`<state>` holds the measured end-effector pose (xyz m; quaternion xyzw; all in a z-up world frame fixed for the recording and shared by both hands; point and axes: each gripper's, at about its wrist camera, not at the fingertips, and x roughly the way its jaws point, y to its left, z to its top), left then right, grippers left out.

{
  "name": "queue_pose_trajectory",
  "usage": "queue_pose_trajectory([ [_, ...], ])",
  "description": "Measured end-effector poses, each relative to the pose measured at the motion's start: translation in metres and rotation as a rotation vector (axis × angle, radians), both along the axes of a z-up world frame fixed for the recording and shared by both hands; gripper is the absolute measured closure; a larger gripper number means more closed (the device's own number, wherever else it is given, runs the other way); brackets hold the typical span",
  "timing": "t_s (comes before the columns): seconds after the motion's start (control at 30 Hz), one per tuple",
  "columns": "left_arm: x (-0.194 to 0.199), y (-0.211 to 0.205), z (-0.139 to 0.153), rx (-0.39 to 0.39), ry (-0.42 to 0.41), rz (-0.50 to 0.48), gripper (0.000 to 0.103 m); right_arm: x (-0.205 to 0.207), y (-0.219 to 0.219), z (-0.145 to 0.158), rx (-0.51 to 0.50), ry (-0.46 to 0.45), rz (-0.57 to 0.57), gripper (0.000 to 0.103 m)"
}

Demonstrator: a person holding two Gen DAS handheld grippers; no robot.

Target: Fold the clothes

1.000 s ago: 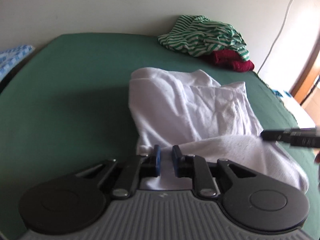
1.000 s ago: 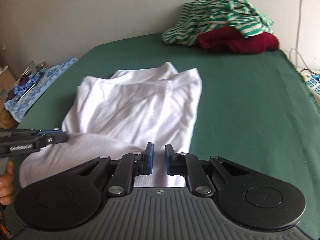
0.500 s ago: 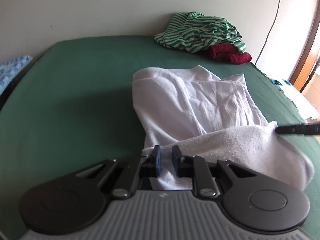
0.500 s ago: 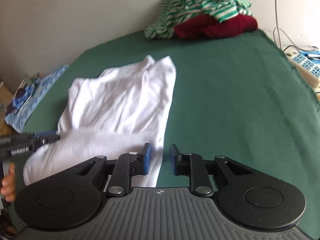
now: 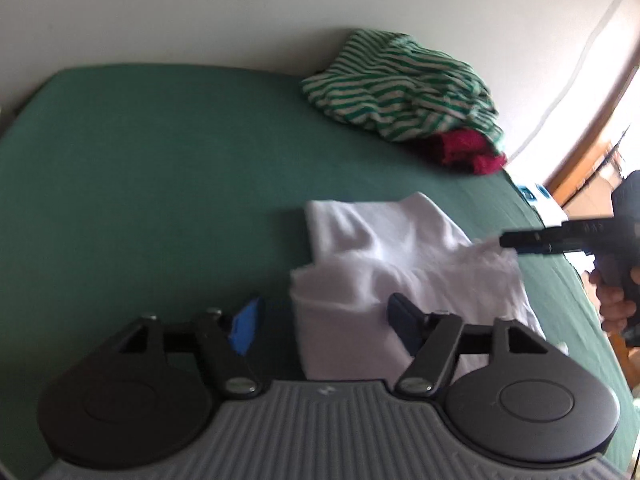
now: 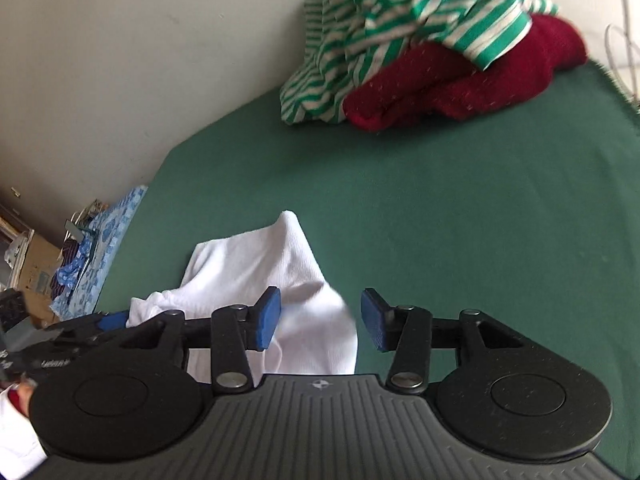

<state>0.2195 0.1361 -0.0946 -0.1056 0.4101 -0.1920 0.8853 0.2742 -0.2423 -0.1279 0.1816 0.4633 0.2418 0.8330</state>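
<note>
White garment [image 5: 404,264], part-folded, lies mid-bed on the green sheet [image 5: 160,168], toward its near edge. Left gripper [image 5: 324,320] and right gripper [image 6: 318,318] opening, pads off the cloth. Advice: release fully, lift clear, then smooth the fold.

Little can be read here. In the right wrist view, the side of the left gripper [image 6: 116,320] carries small white lettering — too blurred and partly hidden to make out. In the left wrist view, the black body of the right gripper [image 5: 528,240] bears a few pale characters, also too blurred to read. A small round emblem sits on the grey housing in each view — a mark, not text.
</note>
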Motion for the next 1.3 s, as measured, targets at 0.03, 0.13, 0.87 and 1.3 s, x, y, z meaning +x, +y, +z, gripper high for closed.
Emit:
queue_pose_trajectory([
  [0.03, 0.005, 0.002, -0.002, -0.017, 0.006, -0.003, 0.024, 0.004, 0.002, -0.001, 0.004, 0.018, 0.021, 0.055],
  [0.13, 0.016, 0.001, -0.005, -0.044, 0.005, -0.050, 0.026, 0.012, 0.010, -0.006, 0.018, 0.054, 0.088, 0.055],
  [0.87, 0.005, -0.023, 0.029, 0.020, -0.148, -0.169, 0.094, 0.004, 0.028, 0.025, 0.050, -0.098, 0.234, 0.091],
  [1.3, -0.122, -0.027, 0.092, 0.012, -0.257, -0.278, 0.094, -0.089, 0.002, 0.080, 0.120, -0.207, 0.394, 0.091],
])
